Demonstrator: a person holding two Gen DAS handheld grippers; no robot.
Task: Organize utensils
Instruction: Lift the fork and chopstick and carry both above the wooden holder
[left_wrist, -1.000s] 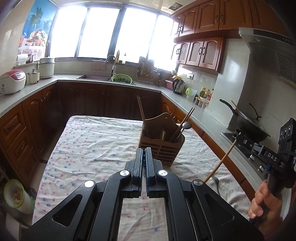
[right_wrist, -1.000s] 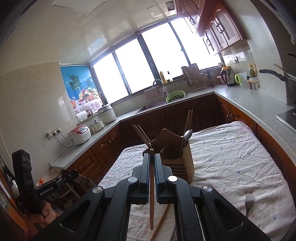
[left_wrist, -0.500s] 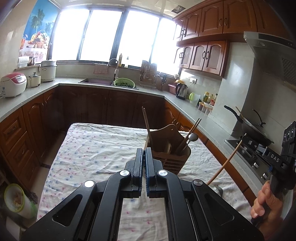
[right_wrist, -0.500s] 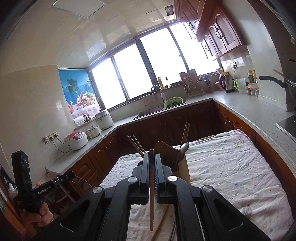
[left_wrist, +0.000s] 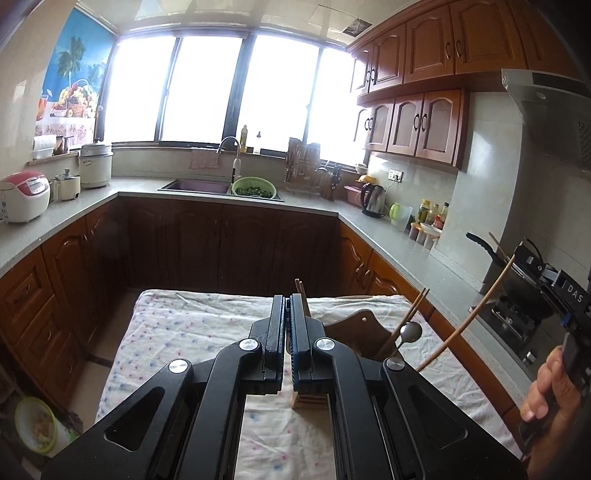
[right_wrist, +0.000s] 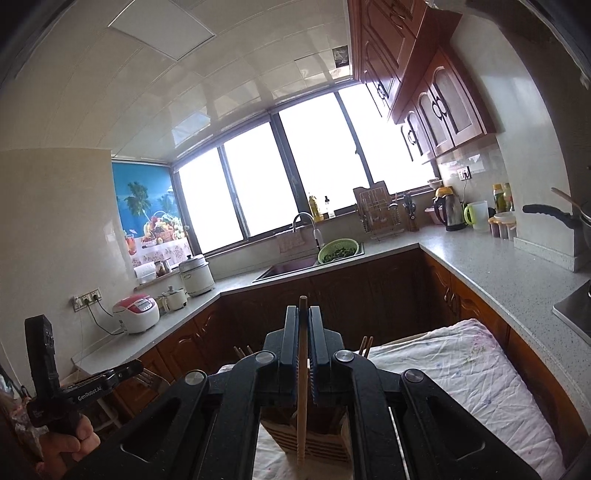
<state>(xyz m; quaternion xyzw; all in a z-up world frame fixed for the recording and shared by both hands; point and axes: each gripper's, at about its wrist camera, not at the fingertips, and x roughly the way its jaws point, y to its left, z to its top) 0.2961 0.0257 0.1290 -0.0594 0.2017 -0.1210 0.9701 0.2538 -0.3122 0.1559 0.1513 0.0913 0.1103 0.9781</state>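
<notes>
Wooden and thin, the chopstick (right_wrist: 302, 402) we carry is light and stiff, and its smooth round shaft can pivot or slide between flat pads. The right claw (right_wrist: 303, 350) is pinched shut on it, with a short end poking above the jaws and the longer part hanging below. From the left wrist view the same chopstick (left_wrist: 469, 321) slants up toward the right claw's body. We judge a hold nearer the middle would swing less.

The left claw (left_wrist: 287, 332) is closed with nothing between its pads. The wooden utensil holder (left_wrist: 364, 332) stands on the cloth-covered tabletop (left_wrist: 184, 332), just beyond and below both claws, with chopsticks and a metal spoon (left_wrist: 410, 332) upright in it.

Much is masked. The claws' black frames cover most of the holder, so we cannot tell how its compartments are divided or which have room. The held chopstick's lower tip overlaps the holder's slatted front (right_wrist: 317, 446); whether it touches is unclear. Any utensils left on the cloth are hidden.
</notes>
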